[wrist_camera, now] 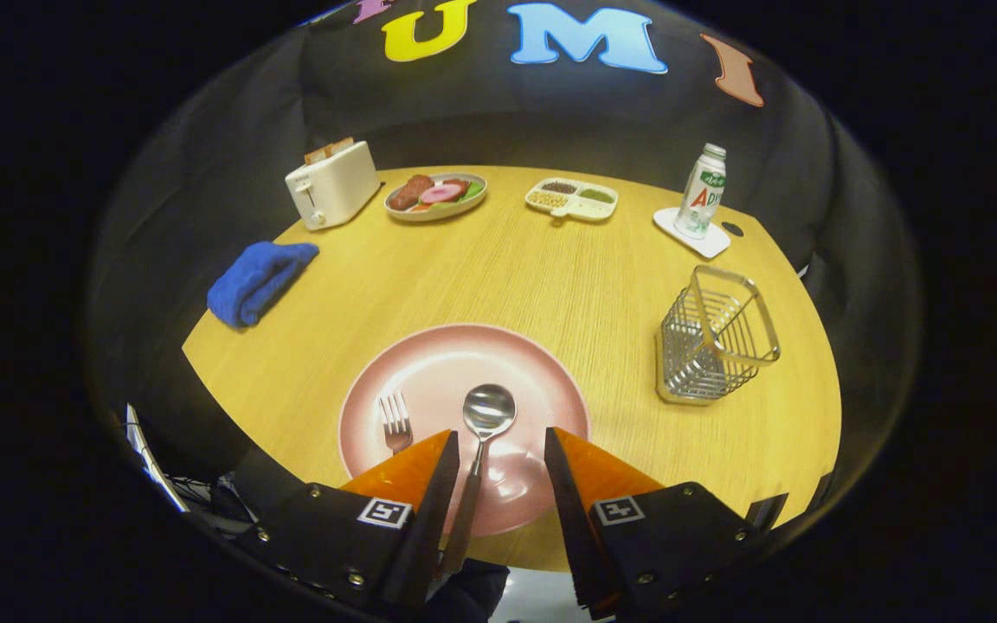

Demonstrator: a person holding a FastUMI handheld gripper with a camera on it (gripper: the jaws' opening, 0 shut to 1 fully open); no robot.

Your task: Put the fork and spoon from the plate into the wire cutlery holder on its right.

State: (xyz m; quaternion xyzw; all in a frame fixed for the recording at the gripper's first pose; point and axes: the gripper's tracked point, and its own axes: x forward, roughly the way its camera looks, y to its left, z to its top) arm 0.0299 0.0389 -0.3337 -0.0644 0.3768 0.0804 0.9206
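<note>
Gripper point(498, 454) fingers spread around the spoon point(483, 433) handle on my pink plate point(542, 381), fork point(395, 422) at left; next I'd judge: clamp, carry to the wire cutlery holder point(715, 346) at right

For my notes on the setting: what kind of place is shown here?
Probably a staged dining table in a recording booth: a round pink plate with a metal spoon, a white toaster, a silver wire cutlery holder. The open gripper straddles the spoon handle.
</note>
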